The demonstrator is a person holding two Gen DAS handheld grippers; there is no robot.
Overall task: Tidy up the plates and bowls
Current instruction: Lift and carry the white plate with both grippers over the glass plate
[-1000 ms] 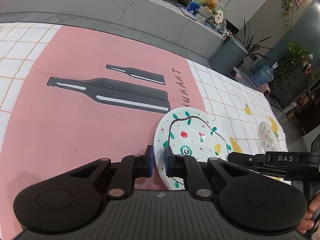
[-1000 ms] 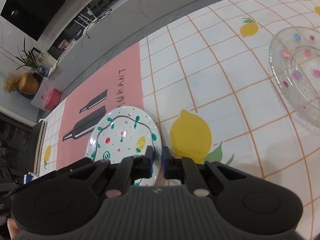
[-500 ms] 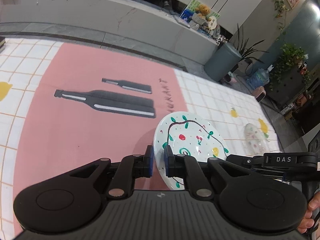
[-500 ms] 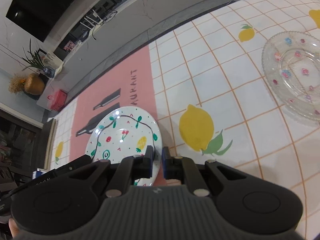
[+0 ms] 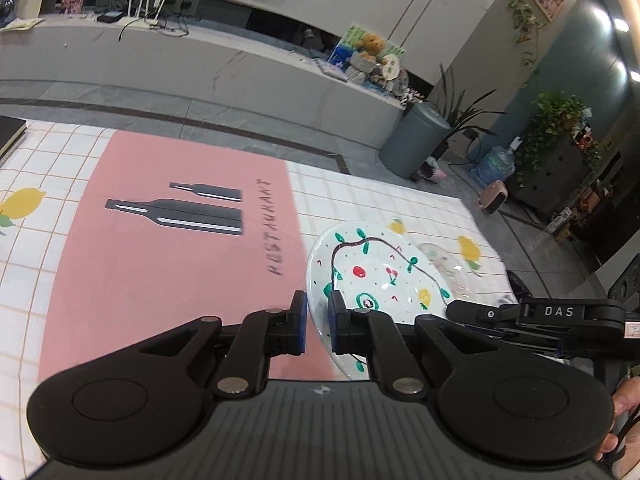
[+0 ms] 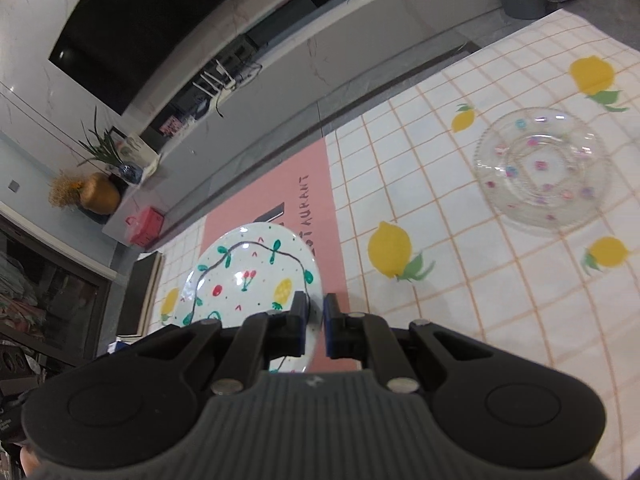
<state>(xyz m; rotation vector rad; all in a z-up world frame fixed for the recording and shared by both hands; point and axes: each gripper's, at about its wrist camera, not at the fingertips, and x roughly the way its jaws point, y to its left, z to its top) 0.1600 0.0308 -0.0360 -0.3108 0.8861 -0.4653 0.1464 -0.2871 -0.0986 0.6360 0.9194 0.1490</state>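
A white plate (image 5: 380, 276) painted with cherries, a pineapple and green leaves hangs above the table, held from two sides. My left gripper (image 5: 318, 322) is shut on its left rim. My right gripper (image 6: 315, 320) is shut on the opposite rim of the painted plate (image 6: 248, 276). The right gripper's black body (image 5: 560, 314) shows beyond the plate in the left wrist view. A clear glass plate (image 6: 542, 170) with small coloured dots lies flat on the tablecloth to the right, partly hidden behind the painted plate in the left wrist view as a glass plate (image 5: 444, 260).
The tablecloth (image 5: 180, 260) has a pink panel with black bottles and a white grid with yellow lemons (image 6: 390, 250). A dark flat object (image 5: 10, 136) lies at the table's far left edge. Beyond the table stand a long counter (image 5: 200, 64), a grey bin (image 5: 414, 140) and plants.
Both grippers have risen with the painted plate, which now hangs well above the cloth. The table looks farther away and more of the room shows. The glass plate has not moved.
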